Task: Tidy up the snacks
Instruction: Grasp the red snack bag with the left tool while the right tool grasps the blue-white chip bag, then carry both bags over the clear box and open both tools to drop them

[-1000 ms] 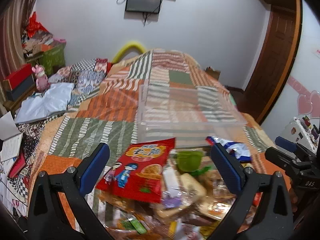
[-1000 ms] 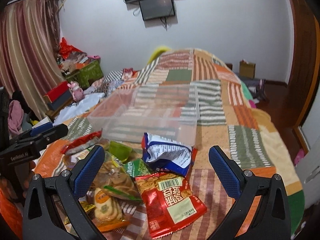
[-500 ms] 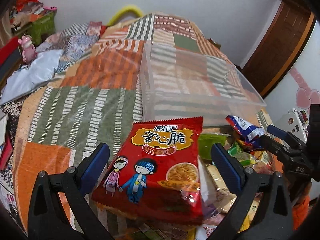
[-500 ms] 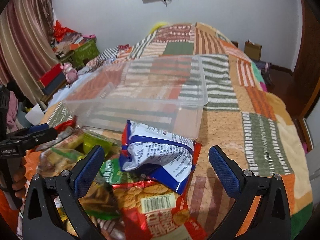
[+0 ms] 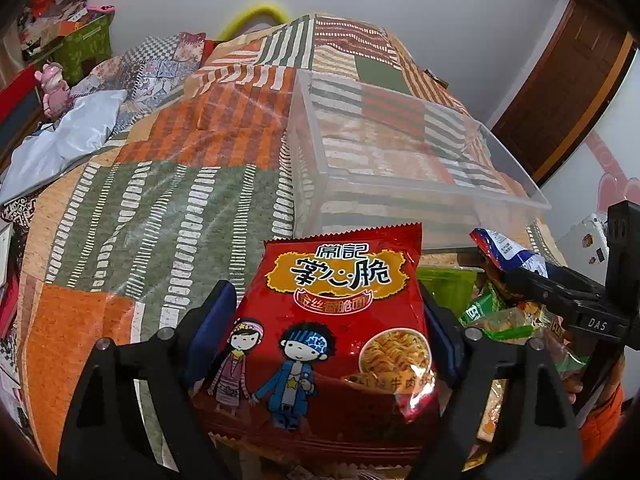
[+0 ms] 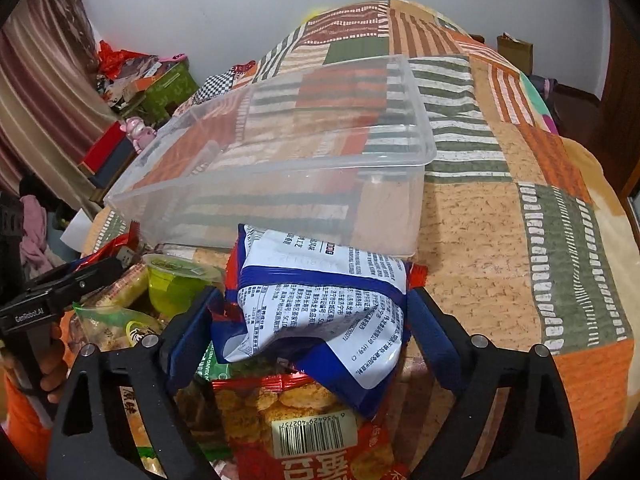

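A red noodle-snack bag [image 5: 340, 320] with two cartoon children lies on top of the snack pile. My left gripper [image 5: 326, 300] is closing on it, and the blue pads press its two side edges. A crumpled blue-and-white bag [image 6: 320, 300] lies printed back up between the closing jaws of my right gripper [image 6: 312, 300], whose pads touch both its sides. That bag [image 5: 504, 248] also shows in the left wrist view. Just beyond both bags stands an empty clear plastic bin [image 5: 400, 192] [image 6: 280, 168] on the quilt.
Under the bags lie several more snacks, among them a green jelly cup [image 6: 176, 284] and a red barcode bag [image 6: 312, 432]. The patchwork quilt [image 6: 500, 240] spreads right of the bin. Boxes and a pink toy [image 5: 52, 88] crowd the far left; a wooden door [image 5: 560, 100] stands at right.
Both grippers have sunk toward the snack pile and tilted further down. Their jaws, wide open before, have narrowed onto the red bag and the blue-and-white bag.
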The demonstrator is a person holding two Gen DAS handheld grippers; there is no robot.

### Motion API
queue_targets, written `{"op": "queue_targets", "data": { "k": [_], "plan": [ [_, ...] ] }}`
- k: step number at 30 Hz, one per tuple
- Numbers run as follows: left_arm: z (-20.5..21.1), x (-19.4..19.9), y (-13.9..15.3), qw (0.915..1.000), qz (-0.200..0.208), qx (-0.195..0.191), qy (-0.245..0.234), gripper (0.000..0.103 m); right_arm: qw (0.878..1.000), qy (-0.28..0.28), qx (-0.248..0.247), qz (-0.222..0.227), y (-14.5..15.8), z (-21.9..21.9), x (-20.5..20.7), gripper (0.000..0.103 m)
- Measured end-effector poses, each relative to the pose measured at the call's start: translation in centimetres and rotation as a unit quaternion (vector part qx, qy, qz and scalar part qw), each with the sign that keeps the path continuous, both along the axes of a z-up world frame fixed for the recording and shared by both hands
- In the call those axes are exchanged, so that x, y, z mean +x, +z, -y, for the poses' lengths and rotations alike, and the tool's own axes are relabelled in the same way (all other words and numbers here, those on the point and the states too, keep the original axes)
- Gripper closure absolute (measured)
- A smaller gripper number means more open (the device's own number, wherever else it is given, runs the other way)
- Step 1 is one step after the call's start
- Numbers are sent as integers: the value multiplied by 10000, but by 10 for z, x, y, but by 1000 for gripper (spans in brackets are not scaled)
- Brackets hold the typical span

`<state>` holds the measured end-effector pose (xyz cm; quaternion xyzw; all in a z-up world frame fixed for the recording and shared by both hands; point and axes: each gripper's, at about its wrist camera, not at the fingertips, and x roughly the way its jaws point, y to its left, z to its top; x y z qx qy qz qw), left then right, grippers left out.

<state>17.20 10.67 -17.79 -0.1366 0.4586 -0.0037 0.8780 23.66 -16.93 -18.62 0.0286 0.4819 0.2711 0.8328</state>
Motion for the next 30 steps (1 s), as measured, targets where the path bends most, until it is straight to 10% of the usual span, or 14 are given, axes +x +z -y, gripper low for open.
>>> {"op": "queue_targets", "data": {
  "k": [30],
  "plan": [
    [17, -47, 82, 9940, 1063, 267, 11, 35, 9934, -35, 400, 1075, 79, 13, -37, 30]
  ]
}}
